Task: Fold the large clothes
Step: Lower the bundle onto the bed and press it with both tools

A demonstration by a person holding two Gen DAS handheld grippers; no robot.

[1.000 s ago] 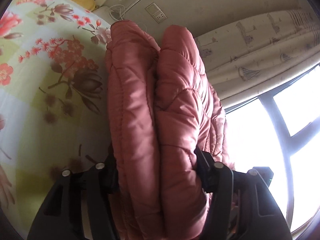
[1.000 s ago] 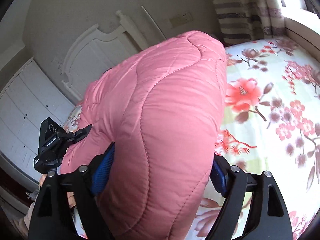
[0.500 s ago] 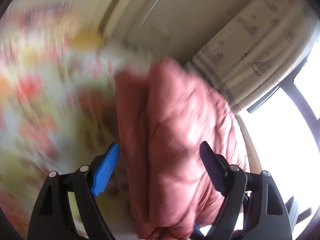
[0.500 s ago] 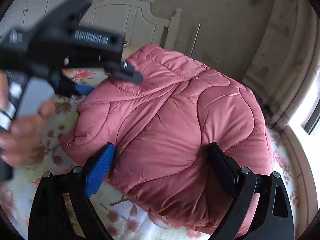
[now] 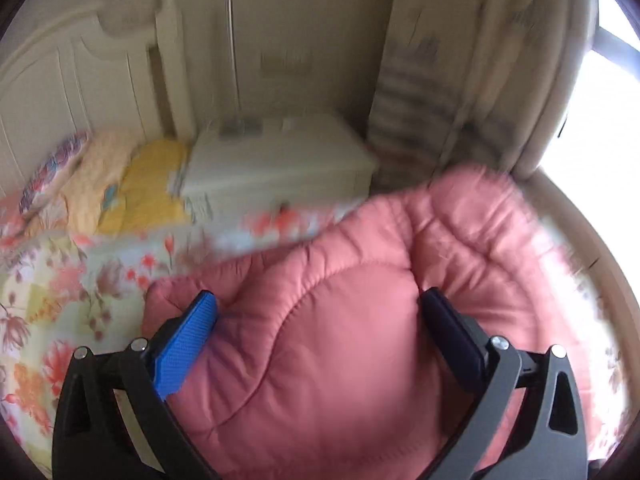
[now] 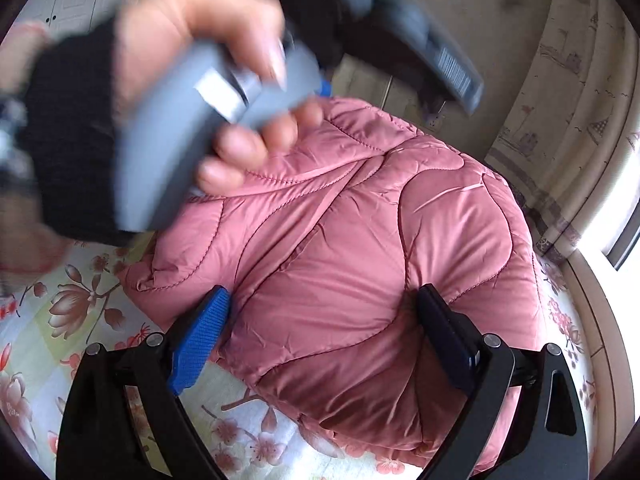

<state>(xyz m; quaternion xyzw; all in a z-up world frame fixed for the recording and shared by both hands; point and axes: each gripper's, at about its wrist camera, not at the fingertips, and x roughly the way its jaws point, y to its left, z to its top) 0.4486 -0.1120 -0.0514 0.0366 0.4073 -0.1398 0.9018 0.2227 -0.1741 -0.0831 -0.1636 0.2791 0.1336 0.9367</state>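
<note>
Pink puffer jacket (image 6: pixel 360 248) sits bundled on the floral bedspread (image 6: pixel 80 320), looks mostly folded. Left gripper (image 5: pixel 320 320) and right gripper (image 6: pixel 324 316) both spread wide, fingers straddling the bundle, not pinching. Left view is blurred, so contact is unclear. Probably left: tidy edges, flatten, maybe a final tuck.

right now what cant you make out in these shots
- Left wrist view: items on the bedside cabinet, smeared by motion blur.
- Left wrist view: near edge of the pink jacket, cut off by the frame.
- Right wrist view: far side of the jacket, hidden by the hand holding the left claw.
</note>
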